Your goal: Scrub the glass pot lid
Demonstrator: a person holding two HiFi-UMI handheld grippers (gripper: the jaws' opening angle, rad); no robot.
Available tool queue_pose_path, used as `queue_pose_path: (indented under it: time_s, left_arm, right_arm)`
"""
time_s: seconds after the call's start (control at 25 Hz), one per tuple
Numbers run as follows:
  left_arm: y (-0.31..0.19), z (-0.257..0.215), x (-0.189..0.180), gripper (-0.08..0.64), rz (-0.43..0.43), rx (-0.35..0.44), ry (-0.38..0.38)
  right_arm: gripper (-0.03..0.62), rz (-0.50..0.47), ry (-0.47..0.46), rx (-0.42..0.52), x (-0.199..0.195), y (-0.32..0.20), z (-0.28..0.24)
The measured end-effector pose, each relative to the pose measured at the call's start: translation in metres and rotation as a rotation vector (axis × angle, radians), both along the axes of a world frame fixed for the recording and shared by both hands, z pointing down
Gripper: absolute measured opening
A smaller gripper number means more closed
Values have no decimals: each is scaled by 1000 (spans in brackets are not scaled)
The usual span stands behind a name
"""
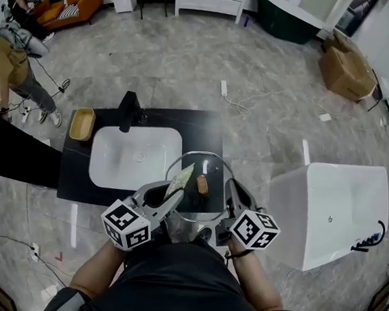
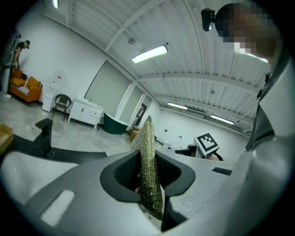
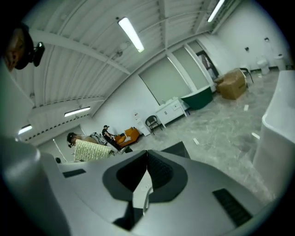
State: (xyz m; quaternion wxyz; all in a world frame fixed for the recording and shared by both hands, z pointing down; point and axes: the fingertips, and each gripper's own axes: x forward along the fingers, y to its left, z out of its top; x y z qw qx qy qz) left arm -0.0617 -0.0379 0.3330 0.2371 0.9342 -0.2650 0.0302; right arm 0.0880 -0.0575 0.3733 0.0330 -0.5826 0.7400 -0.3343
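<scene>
In the head view, the glass pot lid [image 1: 206, 167] with a steel rim and a wooden knob [image 1: 202, 184] hangs tilted over the black counter's front right corner. My right gripper [image 1: 230, 187] is shut on its right rim. In the right gripper view the rim [image 3: 141, 192] shows edge-on between the closed jaws of that gripper [image 3: 144, 184]. My left gripper [image 1: 177, 193] is shut on a green scouring pad [image 1: 182, 179], which lies against the lid's left part. The pad [image 2: 149, 170] stands upright between that gripper's [image 2: 147, 184] closed jaws. It also shows from the right, the scouring pad [image 3: 92, 150].
A white sink basin [image 1: 135, 156] is set in the black counter [image 1: 202, 127], with a black faucet [image 1: 128, 111] behind it and a yellow dish [image 1: 82, 124] at its left. A white tub [image 1: 335, 210] stands to the right. A person [image 1: 7, 63] is at far left.
</scene>
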Motion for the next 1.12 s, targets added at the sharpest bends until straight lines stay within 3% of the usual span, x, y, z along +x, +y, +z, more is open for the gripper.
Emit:
queue_pose_path:
  time_s: [0.24,0.4,0.52,0.88,1.12]
  left_arm:
    - [7,-58,-2,75,-48,157,64]
    - [9,-54,14,75,-37,165,62]
    - [9,-48,22,75,-36,149,53]
    - [14,-44,51,75,-22,145,13]
    - [11,-49,56,75,-60,174,-16]
  right_arm:
    - [8,-110,102,264,-54,1,-82]
    - [8,-120,279,387,-61,6,-103]
    - [8,-102,325,392,-51,12,-99]
    - [8,-155,282,393,-39,25,-92]
    - [8,-164,238,412,-29,21,-90]
